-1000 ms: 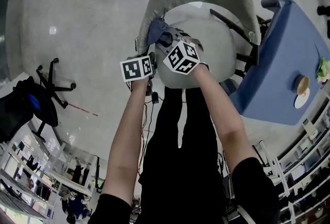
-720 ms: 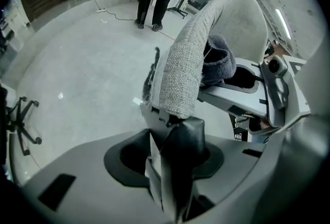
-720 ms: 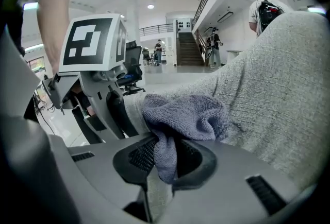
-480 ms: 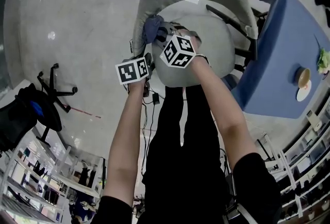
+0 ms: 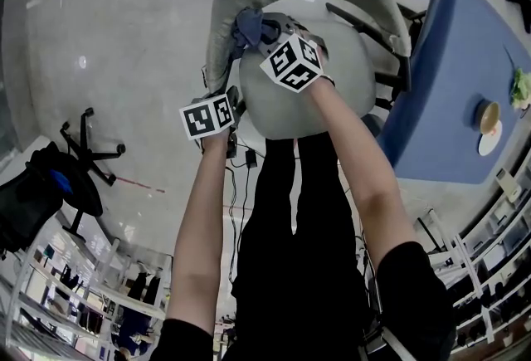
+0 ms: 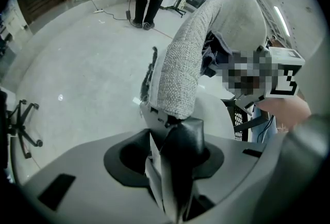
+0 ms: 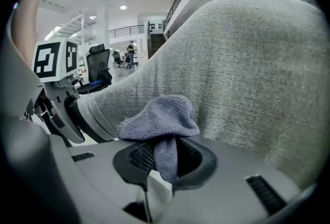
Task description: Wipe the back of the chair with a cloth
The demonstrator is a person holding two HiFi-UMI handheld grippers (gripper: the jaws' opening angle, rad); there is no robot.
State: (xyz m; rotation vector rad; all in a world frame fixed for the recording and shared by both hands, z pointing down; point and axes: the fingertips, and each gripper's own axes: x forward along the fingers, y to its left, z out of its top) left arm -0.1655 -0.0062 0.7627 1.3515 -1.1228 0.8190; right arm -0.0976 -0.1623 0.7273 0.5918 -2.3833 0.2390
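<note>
Bunching out of the right claw (image 7: 164, 155), the blue-grey cloth (image 7: 160, 114) lay against the inner face of the chair back (image 7: 247, 63), near its left end. That claw was closed on one narrow fold, with most of the cloth mushroomed above the jaws. The left claw (image 6: 172, 133) appeared clamped on the lower edge of the chair at that same end, steadying it above the grey floor (image 5: 124, 60). The blue-covered table (image 5: 456, 102) stood close on the right.

The coarse weave could drag the thin pinched fold out of the jaws on a firm stroke. The hard claw tips might then scrape the fabric instead. If the left hold slipped, the chair would likely shift towards the table.
</note>
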